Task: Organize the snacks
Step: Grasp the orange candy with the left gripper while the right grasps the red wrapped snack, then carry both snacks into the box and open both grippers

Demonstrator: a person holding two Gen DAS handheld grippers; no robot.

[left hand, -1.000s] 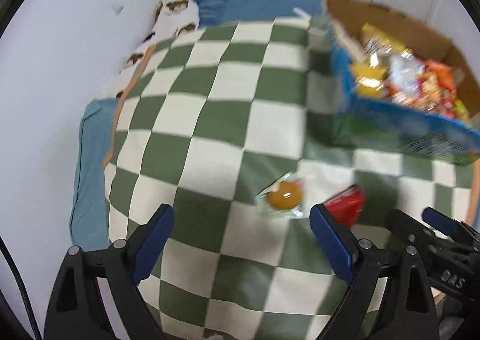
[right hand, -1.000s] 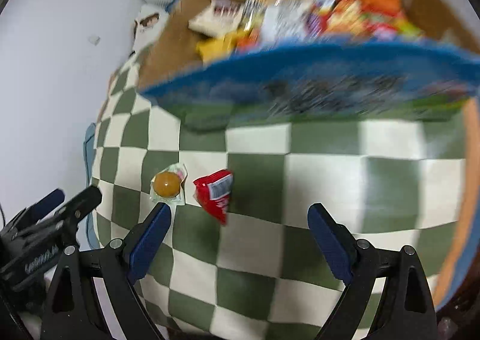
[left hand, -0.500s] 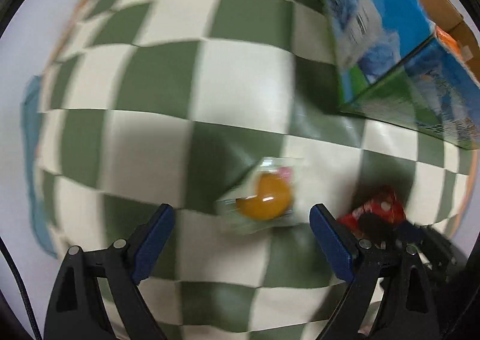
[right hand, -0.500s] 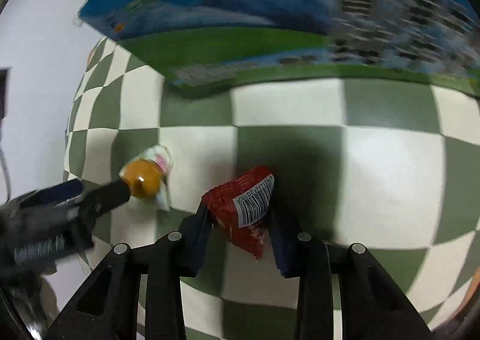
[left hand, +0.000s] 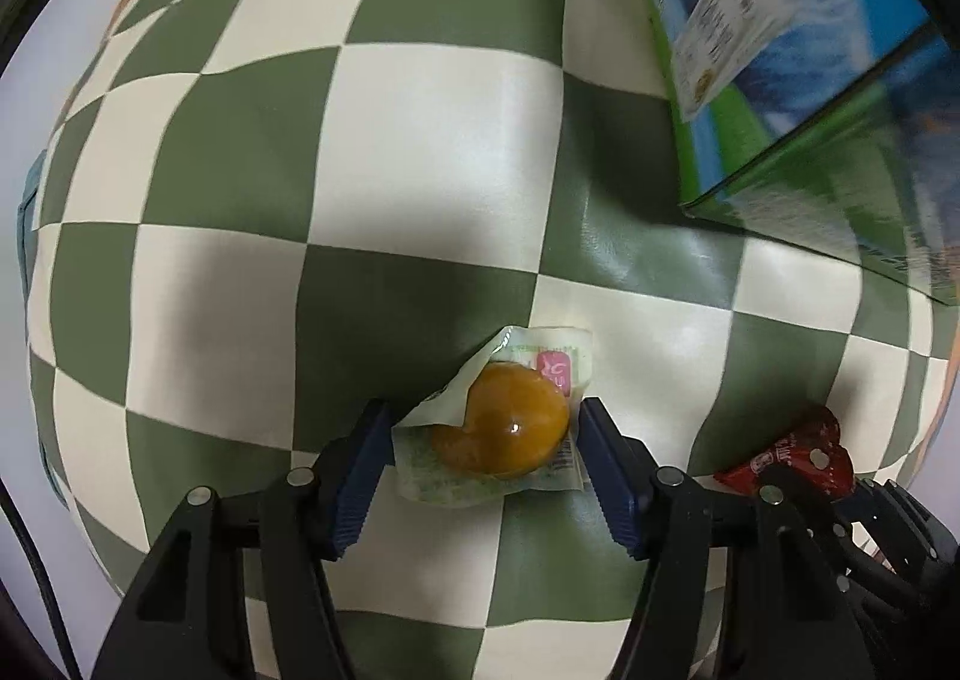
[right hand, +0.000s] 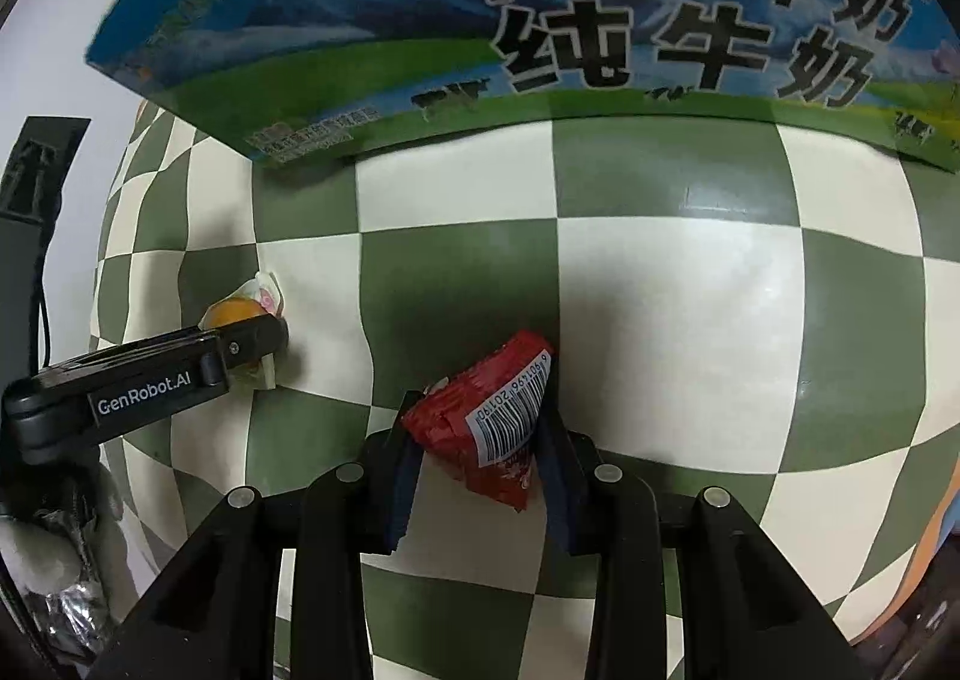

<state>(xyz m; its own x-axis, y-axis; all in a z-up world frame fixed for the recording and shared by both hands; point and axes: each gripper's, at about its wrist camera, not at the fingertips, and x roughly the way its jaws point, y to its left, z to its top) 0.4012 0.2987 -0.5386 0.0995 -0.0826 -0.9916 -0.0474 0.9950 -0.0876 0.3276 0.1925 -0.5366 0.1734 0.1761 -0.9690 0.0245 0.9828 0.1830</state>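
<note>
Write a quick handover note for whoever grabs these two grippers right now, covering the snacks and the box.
Left gripper: closed around the orange jelly cup, still on the checkered cloth.
Right gripper: clamped on the red snack packet, also down on the cloth.
Milk carton box stands just beyond both.
Done: both snacks gripped.
Left: lift each and drop it into the box.
</note>
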